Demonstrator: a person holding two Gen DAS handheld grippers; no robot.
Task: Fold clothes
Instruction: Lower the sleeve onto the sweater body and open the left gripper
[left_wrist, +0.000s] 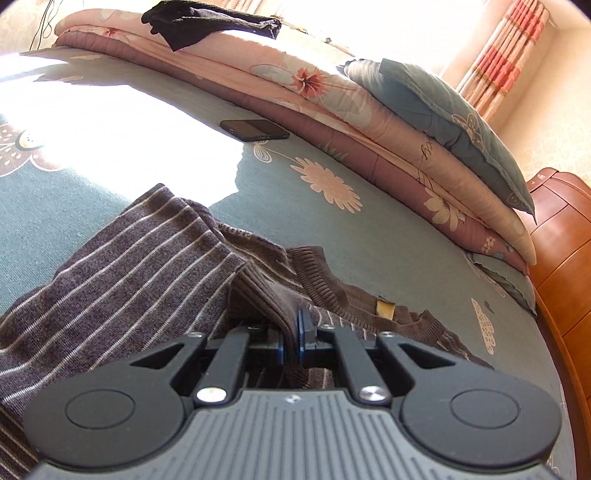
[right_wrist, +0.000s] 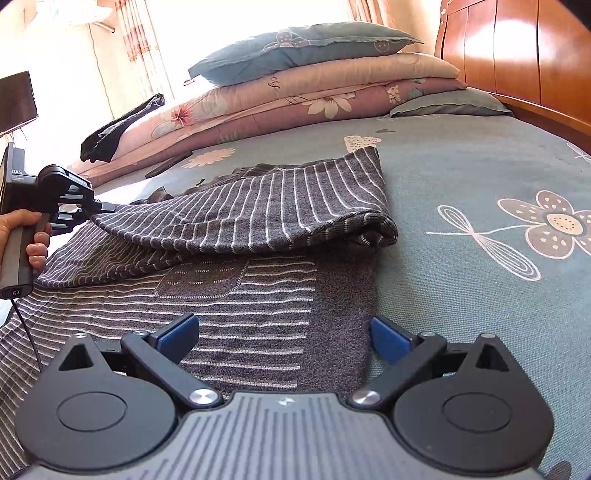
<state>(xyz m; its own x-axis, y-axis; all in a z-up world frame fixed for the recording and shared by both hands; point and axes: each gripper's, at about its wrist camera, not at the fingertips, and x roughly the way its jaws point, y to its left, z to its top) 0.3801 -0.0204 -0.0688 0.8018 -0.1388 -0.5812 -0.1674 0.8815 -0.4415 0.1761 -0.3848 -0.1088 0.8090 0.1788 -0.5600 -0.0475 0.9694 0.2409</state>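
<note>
"DAS" is printed on the left claw (right_wrist: 96, 207) housing.

A bed (right_wrist: 480, 177) with a teal bedspread printed with pale flowers fills the room's middle. At its head stands a glossy wooden headboard (right_wrist: 517, 48). Along the bed's far side lies a stack of folded pink floral quilts (right_wrist: 295, 99), with a blue-grey pillow (right_wrist: 295, 48) on top and a second pillow (right_wrist: 450, 105) beside the headboard. Beyond the quilts, a bright window (right_wrist: 258, 14) is flanked by red-and-cream striped curtains (left_wrist: 506, 59); sunlight glares on the bedspread. The walls (right_wrist: 74, 74) are cream, and a dark screen (right_wrist: 14, 99) sits far from the headboard.
</note>
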